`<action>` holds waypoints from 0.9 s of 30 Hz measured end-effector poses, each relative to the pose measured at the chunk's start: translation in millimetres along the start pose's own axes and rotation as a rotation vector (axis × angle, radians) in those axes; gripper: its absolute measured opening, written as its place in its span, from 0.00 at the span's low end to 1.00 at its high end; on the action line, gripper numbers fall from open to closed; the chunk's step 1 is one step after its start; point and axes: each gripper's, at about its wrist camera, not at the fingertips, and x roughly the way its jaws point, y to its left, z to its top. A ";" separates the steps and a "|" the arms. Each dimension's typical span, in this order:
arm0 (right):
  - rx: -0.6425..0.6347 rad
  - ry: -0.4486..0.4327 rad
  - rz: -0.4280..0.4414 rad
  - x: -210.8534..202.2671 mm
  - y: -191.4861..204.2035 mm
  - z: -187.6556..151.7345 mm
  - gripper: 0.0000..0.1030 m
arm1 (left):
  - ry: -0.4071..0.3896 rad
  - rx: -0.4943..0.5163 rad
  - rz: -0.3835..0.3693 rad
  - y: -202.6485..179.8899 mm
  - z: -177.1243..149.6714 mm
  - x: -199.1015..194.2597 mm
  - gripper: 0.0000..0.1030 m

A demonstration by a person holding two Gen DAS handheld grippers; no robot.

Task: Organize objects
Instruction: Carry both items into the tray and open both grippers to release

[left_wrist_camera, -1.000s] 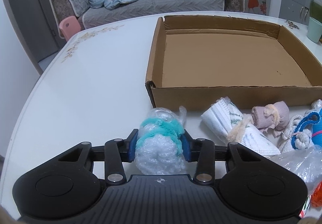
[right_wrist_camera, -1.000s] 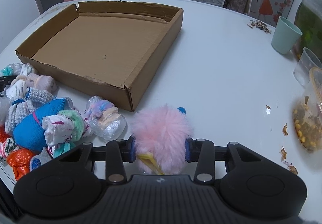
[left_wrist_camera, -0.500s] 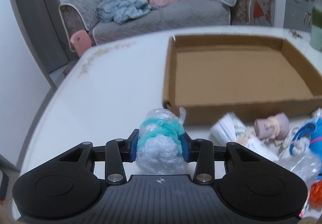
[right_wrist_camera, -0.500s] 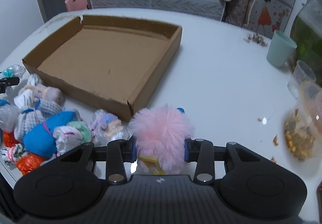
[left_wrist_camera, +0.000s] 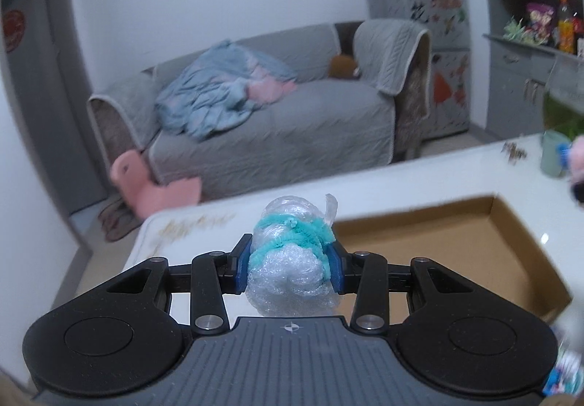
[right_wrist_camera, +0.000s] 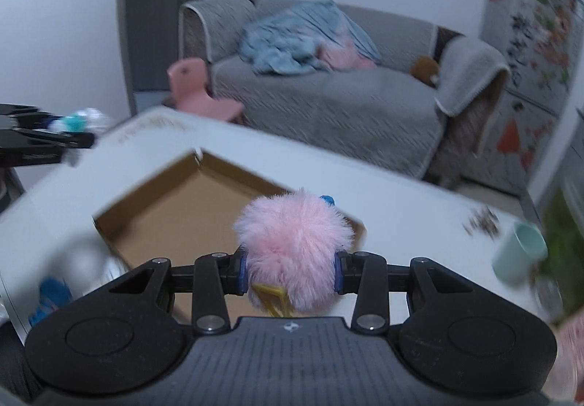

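Our left hand-held gripper (left_wrist_camera: 290, 269) pinches a plastic-wrapped bundle (left_wrist_camera: 292, 260) banded in teal, held above the cardboard tray's (left_wrist_camera: 511, 245) near left corner. Our right hand-held gripper (right_wrist_camera: 290, 273) clamps a fluffy pink pompom (right_wrist_camera: 292, 249) above the tray's (right_wrist_camera: 164, 220) near right edge. We should lower each well inside the walls before releasing, keeping them apart.

A crumpled clear plastic bundle (left_wrist_camera: 290, 262) wrapped with a teal frilly band sits pinched between two blue jaws, held in the air near the left end of a shallow, open cardboard box (left_wrist_camera: 503, 220). A fluffy pink pompom (right_wrist_camera: 294, 247) with a yellow loop underneath is pinched likewise above the box's right side. The box lies flat on the white worktop (left_wrist_camera: 419, 183).
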 end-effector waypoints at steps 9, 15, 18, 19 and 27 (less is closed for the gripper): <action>-0.029 0.024 0.130 61.1 18.1 41.9 0.35 | 0.047 0.042 -0.126 -21.6 14.1 76.4 0.47; -0.014 0.086 0.142 113.0 23.8 50.4 0.36 | 0.112 0.036 -0.148 -27.3 3.3 123.1 0.47; 0.011 0.125 0.149 131.5 29.9 52.7 0.36 | 0.135 0.051 -0.136 -33.8 -3.8 142.3 0.47; 0.011 0.142 0.150 140.4 32.6 52.2 0.36 | 0.145 0.050 -0.135 -34.1 -6.8 148.0 0.47; 0.017 0.241 0.150 180.7 45.5 40.7 0.36 | 0.200 0.043 -0.136 -36.8 -27.3 174.5 0.47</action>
